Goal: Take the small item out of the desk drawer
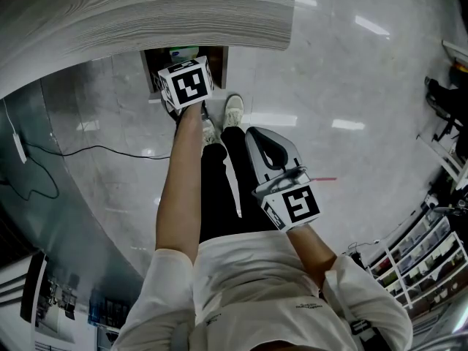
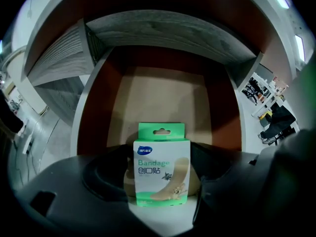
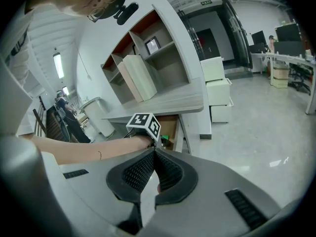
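A green and white bandage box (image 2: 162,168) stands upright between the dark jaws of my left gripper (image 2: 162,158), which is shut on it. Behind the box lies the brown inside of the open desk drawer (image 2: 163,95). In the head view the left gripper (image 1: 186,85) reaches into the drawer (image 1: 219,63) under the desk top, and the box's top (image 1: 183,52) peeks out past the marker cube. My right gripper (image 3: 154,150) is shut on nothing and hangs by the person's legs, clear of the drawer (image 3: 169,126); in the head view the right gripper (image 1: 254,134) points at the floor.
The grey wood-grain desk top (image 1: 146,9) overhangs the drawer. The person's legs and shoes (image 1: 232,112) stand on the glossy floor right in front of it. A black cable (image 1: 88,151) runs across the floor at left. Shelves and white cabinets (image 3: 216,90) stand beyond the desk.
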### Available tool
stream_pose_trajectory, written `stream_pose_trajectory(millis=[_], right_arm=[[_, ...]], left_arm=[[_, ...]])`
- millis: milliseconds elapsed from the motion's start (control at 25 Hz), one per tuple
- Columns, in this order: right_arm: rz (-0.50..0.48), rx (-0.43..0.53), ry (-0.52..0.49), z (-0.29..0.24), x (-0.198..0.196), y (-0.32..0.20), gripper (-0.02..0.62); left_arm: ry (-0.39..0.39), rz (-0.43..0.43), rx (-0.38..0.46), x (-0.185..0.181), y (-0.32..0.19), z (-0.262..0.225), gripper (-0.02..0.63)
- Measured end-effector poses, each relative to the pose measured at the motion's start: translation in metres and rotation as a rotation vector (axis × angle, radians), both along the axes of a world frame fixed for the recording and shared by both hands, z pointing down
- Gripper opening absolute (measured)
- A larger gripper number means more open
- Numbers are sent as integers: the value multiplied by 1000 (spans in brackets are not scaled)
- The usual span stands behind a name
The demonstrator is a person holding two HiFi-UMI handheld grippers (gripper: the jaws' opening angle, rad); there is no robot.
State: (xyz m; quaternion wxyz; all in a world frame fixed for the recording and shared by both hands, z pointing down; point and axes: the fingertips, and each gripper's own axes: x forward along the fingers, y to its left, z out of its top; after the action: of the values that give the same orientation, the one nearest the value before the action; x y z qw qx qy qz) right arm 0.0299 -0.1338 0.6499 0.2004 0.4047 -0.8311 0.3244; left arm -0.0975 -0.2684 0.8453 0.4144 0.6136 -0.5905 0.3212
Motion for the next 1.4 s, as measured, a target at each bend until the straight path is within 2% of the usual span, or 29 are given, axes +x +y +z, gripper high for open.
stream_pose_trajectory(millis=[360, 480, 800, 1400], right_arm=[[20, -9, -13, 2, 1, -7, 31], [21, -9, -11, 3, 0, -8, 32], [26, -2, -5, 1, 2, -5, 31], [45, 42, 2, -19, 0, 4, 31]], left_arm=[[-9, 10, -4, -6, 3, 7, 391], [-12, 14, 0, -3, 2, 5, 364], [-11, 24, 4, 1, 1, -1, 357], [6, 42, 72, 0, 5, -37, 356]])
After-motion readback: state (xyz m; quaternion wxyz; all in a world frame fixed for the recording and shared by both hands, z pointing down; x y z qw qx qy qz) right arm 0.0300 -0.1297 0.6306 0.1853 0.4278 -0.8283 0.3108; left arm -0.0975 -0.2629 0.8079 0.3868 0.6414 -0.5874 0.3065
